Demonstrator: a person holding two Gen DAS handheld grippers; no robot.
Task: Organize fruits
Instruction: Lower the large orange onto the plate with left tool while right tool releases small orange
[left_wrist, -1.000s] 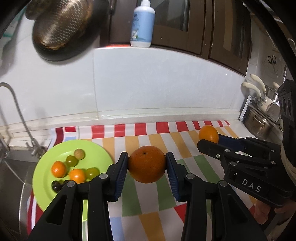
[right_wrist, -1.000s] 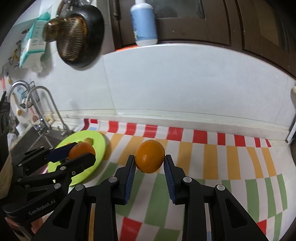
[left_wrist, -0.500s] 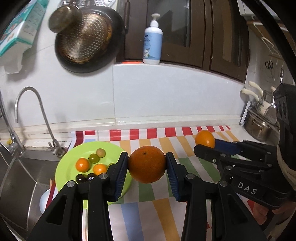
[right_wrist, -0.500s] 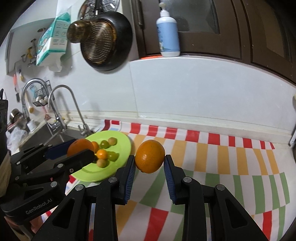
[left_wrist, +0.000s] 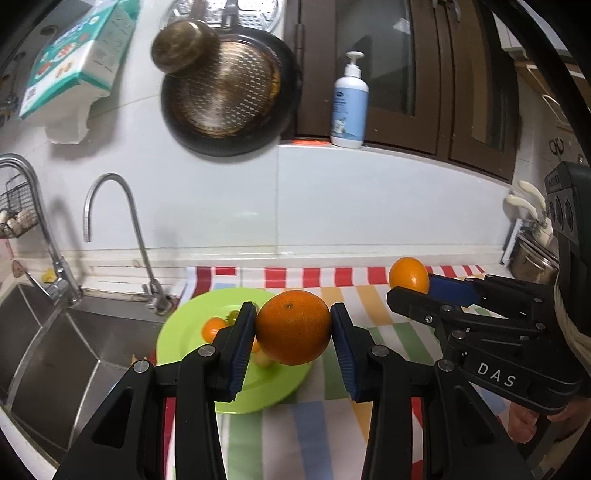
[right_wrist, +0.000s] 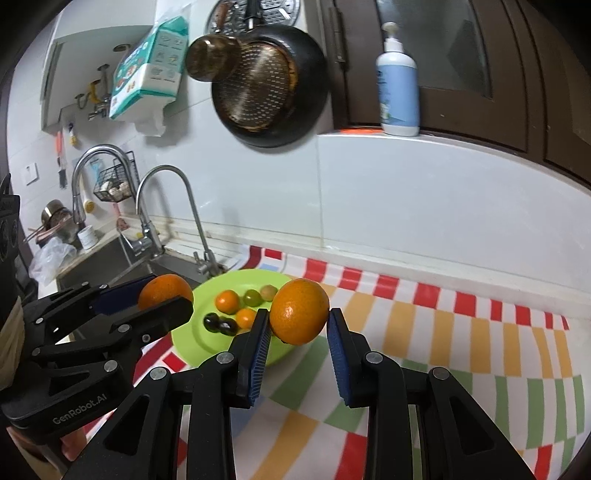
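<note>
From the left wrist view, the left gripper (left_wrist: 293, 332) is clamped on a deep orange fruit (left_wrist: 293, 332), its ribbed blue pads pressed against both sides so the fruit hangs clear above the near right rim of the green plate (left_wrist: 177, 339). Small round fruits (left_wrist: 213, 328) lie on the plate, partly hidden behind the left finger. To the right and farther off, the right gripper (left_wrist: 410, 284) is closed on a smaller, paler orange (left_wrist: 408, 275) above the striped cloth (left_wrist: 332, 424). The cloth, in red, yellow, green and blue checks, lies flat and bare to the right of the plate; to the left the counter drops into a steel sink (left_wrist: 55, 354) with a curved tap (left_wrist: 110, 221) at its back edge. From the right wrist view, the right gripper (right_wrist: 299, 325) grips the paler orange (right_wrist: 299, 312) near its fingertips, over the far right rim of the green plate (right_wrist: 192, 343). The left gripper (right_wrist: 166, 299) enters from the left with the deep orange fruit (right_wrist: 164, 291) in its pads, over the plate's left edge beside the sink (right_wrist: 103, 258). On the smooth plate sit two small orange fruits (right_wrist: 227, 300), two greenish ones and a pair of dark glossy ones (right_wrist: 219, 323). The striped cloth (right_wrist: 443, 350) stretches open to the right, up to the white tiled wall (right_wrist: 424, 206).
</note>
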